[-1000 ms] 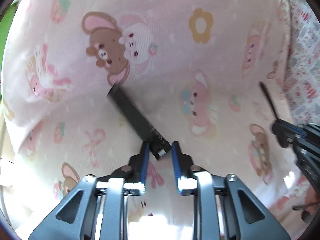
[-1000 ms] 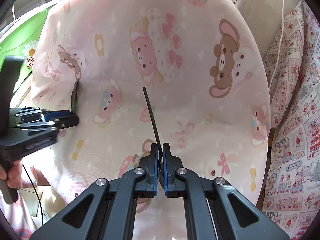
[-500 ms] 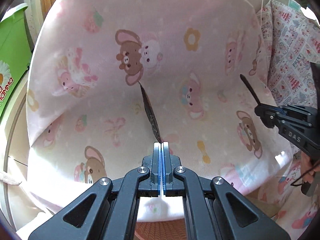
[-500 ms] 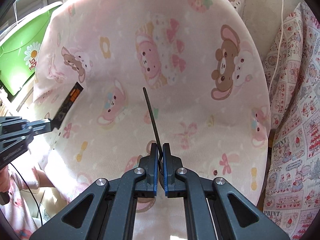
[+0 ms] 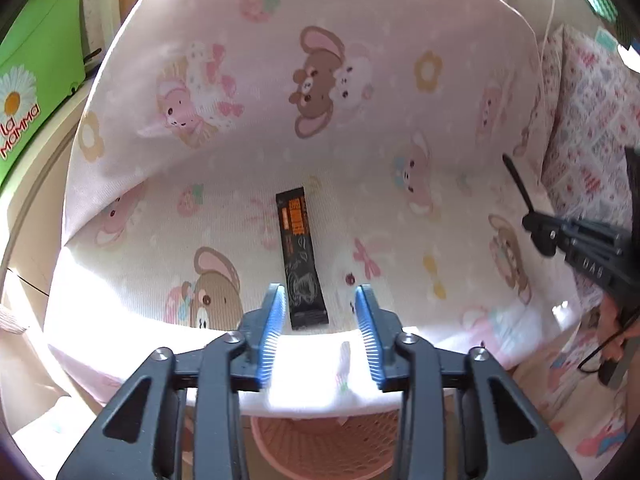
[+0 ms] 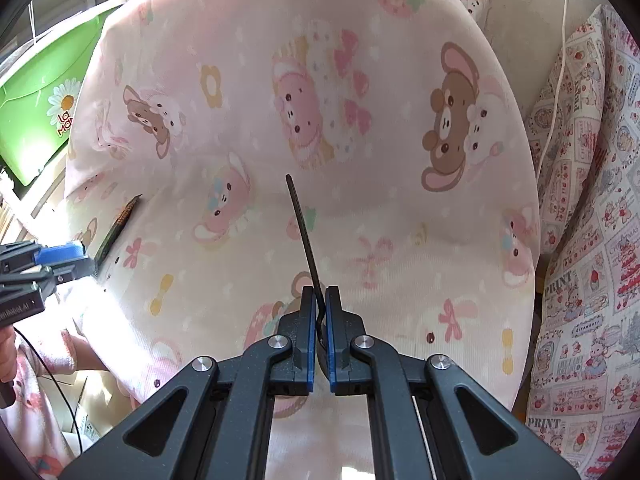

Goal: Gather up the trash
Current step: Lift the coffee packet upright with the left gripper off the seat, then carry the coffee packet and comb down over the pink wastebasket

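Left gripper [image 5: 320,320] jaws opening, wrapper [image 5: 302,256] loose between them on cushion [image 5: 400,92]: light, flimsy, slick; pinch near end

Right gripper [image 6: 319,316] clamped on thin black strip [image 6: 304,236]

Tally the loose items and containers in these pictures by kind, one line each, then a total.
Black sachets: 2, one flat on the cushion, one edge-on, pinched in the right gripper
Pink mesh baskets: 1
Green storage boxes: 1
Total: 4
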A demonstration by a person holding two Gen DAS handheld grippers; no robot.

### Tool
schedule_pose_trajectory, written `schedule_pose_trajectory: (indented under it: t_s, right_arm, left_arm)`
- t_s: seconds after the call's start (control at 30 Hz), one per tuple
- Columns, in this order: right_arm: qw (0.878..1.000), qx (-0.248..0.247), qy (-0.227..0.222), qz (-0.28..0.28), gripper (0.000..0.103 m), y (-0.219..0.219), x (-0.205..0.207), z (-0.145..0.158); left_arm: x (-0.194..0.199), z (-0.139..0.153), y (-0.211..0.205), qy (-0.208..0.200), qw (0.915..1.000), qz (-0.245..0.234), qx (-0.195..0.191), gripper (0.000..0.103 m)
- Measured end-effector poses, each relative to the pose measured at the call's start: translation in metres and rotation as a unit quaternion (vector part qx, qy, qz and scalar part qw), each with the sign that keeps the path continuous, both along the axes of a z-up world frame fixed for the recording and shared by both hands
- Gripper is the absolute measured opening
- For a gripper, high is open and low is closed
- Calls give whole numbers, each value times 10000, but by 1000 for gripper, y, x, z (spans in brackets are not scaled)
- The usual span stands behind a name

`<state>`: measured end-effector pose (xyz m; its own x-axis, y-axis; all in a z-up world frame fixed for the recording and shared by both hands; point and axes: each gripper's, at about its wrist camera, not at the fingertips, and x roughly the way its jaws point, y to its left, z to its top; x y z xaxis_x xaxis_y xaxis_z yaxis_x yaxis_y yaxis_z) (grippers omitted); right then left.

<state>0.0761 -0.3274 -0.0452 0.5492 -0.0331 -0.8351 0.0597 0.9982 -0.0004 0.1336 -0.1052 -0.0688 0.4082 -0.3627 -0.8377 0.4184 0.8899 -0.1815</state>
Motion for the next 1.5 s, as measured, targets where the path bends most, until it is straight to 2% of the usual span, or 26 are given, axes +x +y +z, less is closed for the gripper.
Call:
schedule_pose_trajectory:
  t_s: [0.07, 0.2, 0.37, 0.4, 0.47, 0.63, 0.77, 0.93, 1.13, 1.43, 1.5]
  right_arm:
    - [10000, 0, 12, -12, 5, 0, 1, -1]
    - [10000, -7, 18, 0, 5, 0, 4, -1]
    - [10000, -17, 59, 5, 5, 0, 5, -2]
    - [10000, -27, 65, 10, 5, 1, 6, -3]
    - [10000, -47, 65, 25, 5, 2, 7, -4]
    - [10000, -61, 47, 44, 5, 5, 8, -6]
    - [9998, -46, 123, 121, 5, 13, 9, -12]
    - [9997, -55, 1, 228, 5, 27, 7, -11]
    - [9993, 302, -169, 150, 5, 28, 2, -6]
    - [9966, 734, -319, 180, 5, 43, -4, -3]
    - [9959, 777, -383, 264, 5, 54, -7, 1]
  left_arm:
    - [6, 0, 5, 50, 9999, 117, -51, 37]
    - [9, 1, -6, -315, 9987, 79, 404, 41]
    - [18, -2, -18, -169, 9985, 4, 513, 41]
    - [19, -3, -19, -166, 9983, 4, 564, 39]
    - [23, -6, -19, -124, 9980, 51, 612, 18]
    - [28, -2, -7, -54, 9996, 134, 250, 5]
    - [27, 5, 7, -107, 9996, 167, 210, 2]
    - [14, 14, 25, -173, 9996, 216, 57, 2]
    - [-3, 30, 50, -266, 9992, 247, -171, 2]
    - [-42, 39, 43, -908, 9954, 166, 255, 2]
    - [-47, 36, 43, -835, 9962, 195, 150, 2]
